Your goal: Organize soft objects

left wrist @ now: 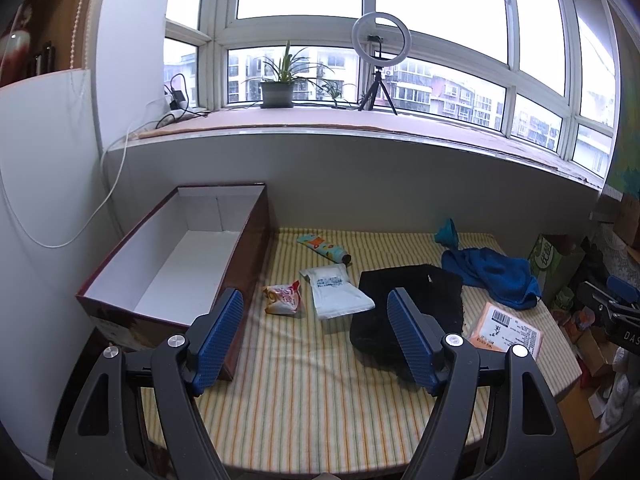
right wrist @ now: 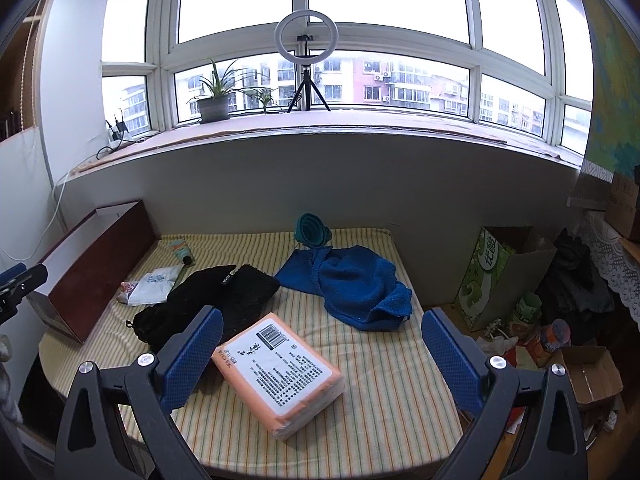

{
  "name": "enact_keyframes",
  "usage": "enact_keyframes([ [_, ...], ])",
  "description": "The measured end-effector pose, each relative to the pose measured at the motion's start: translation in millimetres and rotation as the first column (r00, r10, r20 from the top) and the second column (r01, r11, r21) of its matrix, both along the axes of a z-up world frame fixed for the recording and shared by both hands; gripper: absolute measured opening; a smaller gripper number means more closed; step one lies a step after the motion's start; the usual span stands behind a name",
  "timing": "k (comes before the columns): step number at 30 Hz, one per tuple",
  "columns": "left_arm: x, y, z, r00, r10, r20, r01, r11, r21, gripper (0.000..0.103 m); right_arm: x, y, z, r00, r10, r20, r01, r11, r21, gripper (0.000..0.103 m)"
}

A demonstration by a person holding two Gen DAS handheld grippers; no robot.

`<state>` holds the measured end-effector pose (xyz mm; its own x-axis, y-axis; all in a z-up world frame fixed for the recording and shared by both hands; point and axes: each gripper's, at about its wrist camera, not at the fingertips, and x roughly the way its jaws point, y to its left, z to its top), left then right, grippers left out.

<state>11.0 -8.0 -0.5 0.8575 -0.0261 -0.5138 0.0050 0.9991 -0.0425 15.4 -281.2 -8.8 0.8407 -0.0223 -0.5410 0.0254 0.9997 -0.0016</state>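
On the striped mat (left wrist: 304,380) lie a snack packet (left wrist: 283,299), a white pouch (left wrist: 338,291), a printed tube (left wrist: 325,249), a black cloth (left wrist: 412,304), a blue towel (left wrist: 496,274) and an orange tissue pack (left wrist: 506,330). An open, empty brown box (left wrist: 180,252) stands at the left. My left gripper (left wrist: 316,338) hovers open above the mat's near side, nothing between its fingers. My right gripper (right wrist: 320,356) is open over the orange tissue pack (right wrist: 280,376), not touching it. The black cloth (right wrist: 212,304) and blue towel (right wrist: 356,284) lie beyond.
A teal collapsible cup (right wrist: 312,232) sits at the mat's far edge. A green carton (right wrist: 496,276) and floor clutter (right wrist: 560,340) stand right of the mat. The wall and a windowsill with a plant pot (right wrist: 214,108) and ring light (right wrist: 308,36) rise behind.
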Motion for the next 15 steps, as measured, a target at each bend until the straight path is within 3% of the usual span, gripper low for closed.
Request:
enact_keyframes([
  [15, -1.0, 1.4, -1.1, 1.0, 0.003, 0.001, -0.003, 1.0, -0.003, 0.075, -0.7, 2.6, 1.3, 1.0, -0.001, 0.005, 0.001, 1.0, -0.006, 0.098],
])
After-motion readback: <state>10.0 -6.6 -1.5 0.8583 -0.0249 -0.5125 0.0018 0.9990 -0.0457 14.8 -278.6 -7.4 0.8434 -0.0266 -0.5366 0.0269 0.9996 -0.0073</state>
